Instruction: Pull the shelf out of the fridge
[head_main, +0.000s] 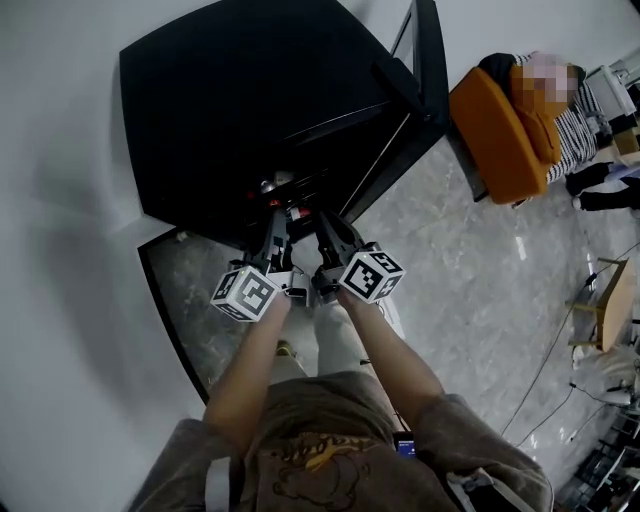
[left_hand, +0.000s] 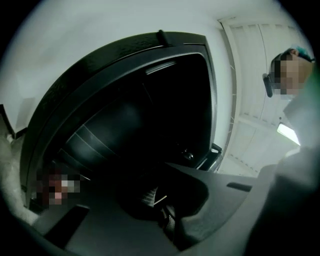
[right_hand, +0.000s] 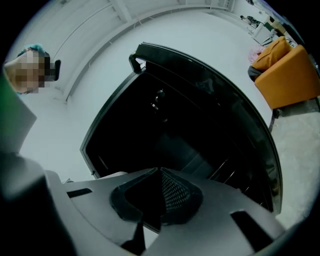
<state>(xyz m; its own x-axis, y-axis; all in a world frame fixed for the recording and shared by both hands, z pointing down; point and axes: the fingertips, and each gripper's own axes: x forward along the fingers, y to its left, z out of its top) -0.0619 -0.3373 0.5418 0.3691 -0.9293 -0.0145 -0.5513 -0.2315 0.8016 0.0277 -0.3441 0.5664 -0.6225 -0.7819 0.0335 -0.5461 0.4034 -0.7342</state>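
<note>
The left gripper (left_hand: 160, 209) has its jaws pressed together at the fridge's (head_main: 250, 90) open front, low in the mouth of the dark cabinet; a thin pale sliver shows between its pads, too small to identify. The right gripper (right_hand: 161, 175) sits just beside it at the same opening, its jaws also closed and nothing visible between them. The shelf (left_hand: 87, 141) lies inside the fridge, a ribbed dark level deep in the unlit interior. The fridge door (head_main: 425, 70) stands swung out to the right of the cabinet. An orange armchair (head_main: 500, 130) stands beyond that door, well apart from the fridge.
</note>
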